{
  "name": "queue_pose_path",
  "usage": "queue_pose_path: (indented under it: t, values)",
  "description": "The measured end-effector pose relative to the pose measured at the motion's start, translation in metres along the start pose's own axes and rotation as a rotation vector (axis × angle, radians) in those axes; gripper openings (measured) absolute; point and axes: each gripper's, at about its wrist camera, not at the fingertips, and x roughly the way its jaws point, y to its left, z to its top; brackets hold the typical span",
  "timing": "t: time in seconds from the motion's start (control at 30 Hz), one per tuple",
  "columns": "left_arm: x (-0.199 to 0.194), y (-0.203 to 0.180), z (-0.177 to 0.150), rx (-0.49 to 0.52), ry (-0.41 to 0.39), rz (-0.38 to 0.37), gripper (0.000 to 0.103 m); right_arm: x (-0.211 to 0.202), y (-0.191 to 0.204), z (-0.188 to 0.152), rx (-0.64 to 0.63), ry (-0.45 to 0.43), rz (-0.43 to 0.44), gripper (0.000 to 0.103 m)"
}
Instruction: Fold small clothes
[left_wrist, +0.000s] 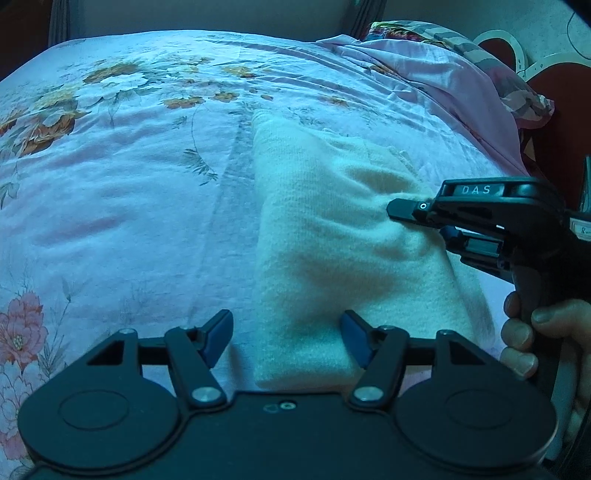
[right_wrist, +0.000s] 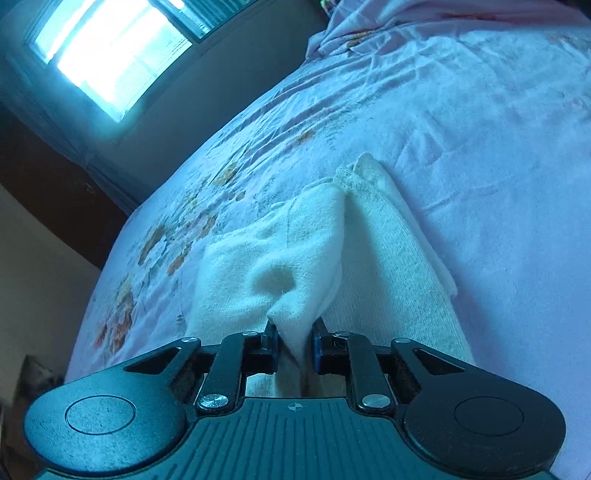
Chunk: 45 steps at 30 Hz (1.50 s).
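1. Nearest the lens, the left gripper (left_wrist: 286, 338) hangs low over the bed, its 2 blue-padded fingers (left_wrist: 218, 334) spread wide with nothing between them.
2. Just ahead, a cream knitted garment (left_wrist: 332, 240) lies lengthwise on the floral pink bedsheet (left_wrist: 122, 177), its near end between and under the spread fingers.
3. At the cloth's right edge, the right gripper (left_wrist: 410, 216), held in a person's hand (left_wrist: 535, 332), reaches in sideways and pinches a raised fold.
4. Seen from the right wrist, that gripper (right_wrist: 294, 341) has its pads pressed against a peak of the garment (right_wrist: 295, 254), lifted clear of the flat layer beneath.
5. Beyond the bed's far left, a bright window (right_wrist: 110, 48) glows.
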Motion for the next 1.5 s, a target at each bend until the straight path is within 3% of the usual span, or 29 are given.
queue_pose_path:
  t: [0.17, 0.3, 0.37, 0.4, 0.43, 0.57, 0.77, 0.93, 1.0, 1.03, 1.07, 1.13, 1.2, 1.4, 1.5]
  values:
    - [-0.004, -0.016, 0.004, 0.028, -0.038, -0.040, 0.062, -0.022, 0.014, 0.020, -0.213, -0.071, -0.005, 0.015]
    - [0.003, -0.029, 0.001, 0.043, -0.015, -0.069, 0.062, -0.027, 0.001, 0.031, -0.298, -0.063, -0.076, 0.015]
    - [0.009, -0.034, -0.005, 0.060, 0.011, -0.068, 0.062, -0.020, -0.014, 0.029, -0.259, 0.008, -0.080, 0.015]
    - [0.013, -0.034, -0.008, 0.063, 0.029, -0.061, 0.062, -0.011, -0.026, 0.026, -0.208, 0.103, -0.068, 0.015]
    - [0.015, -0.032, -0.010, 0.059, 0.041, -0.057, 0.062, -0.009, -0.034, 0.023, -0.173, 0.120, -0.060, 0.015]
    - [0.008, -0.020, -0.012, 0.033, 0.039, -0.062, 0.062, -0.038, -0.041, 0.021, -0.099, 0.068, -0.010, 0.030]
    - [-0.001, -0.012, -0.007, 0.021, 0.016, -0.037, 0.062, -0.072, -0.043, -0.012, -0.064, 0.122, 0.007, 0.030]
    - [-0.005, -0.013, -0.012, 0.012, 0.013, -0.028, 0.062, -0.077, -0.035, -0.037, -0.111, 0.156, -0.048, 0.030]
    - [-0.008, -0.013, -0.012, 0.010, 0.007, -0.031, 0.062, -0.075, -0.035, -0.041, -0.119, 0.157, -0.066, 0.026]
    - [-0.010, -0.014, -0.011, 0.011, 0.002, -0.033, 0.062, -0.076, -0.034, -0.041, -0.121, 0.152, -0.076, 0.007]
    - [-0.012, -0.014, -0.010, 0.011, -0.005, -0.037, 0.062, -0.079, -0.033, -0.040, -0.120, 0.142, -0.074, 0.005]
    - [-0.015, -0.016, -0.007, 0.017, -0.020, -0.047, 0.063, -0.092, -0.026, -0.042, -0.189, 0.086, -0.092, 0.005]
    - [-0.012, -0.020, -0.005, 0.027, -0.015, -0.044, 0.064, -0.080, -0.033, -0.051, -0.242, 0.138, -0.173, 0.004]
    - [-0.016, -0.023, 0.000, 0.029, -0.036, -0.056, 0.063, -0.088, -0.035, -0.054, -0.257, 0.149, -0.169, 0.005]
    - [-0.015, -0.028, 0.009, 0.045, -0.056, -0.052, 0.063, -0.104, -0.032, -0.044, -0.206, 0.055, -0.131, 0.005]
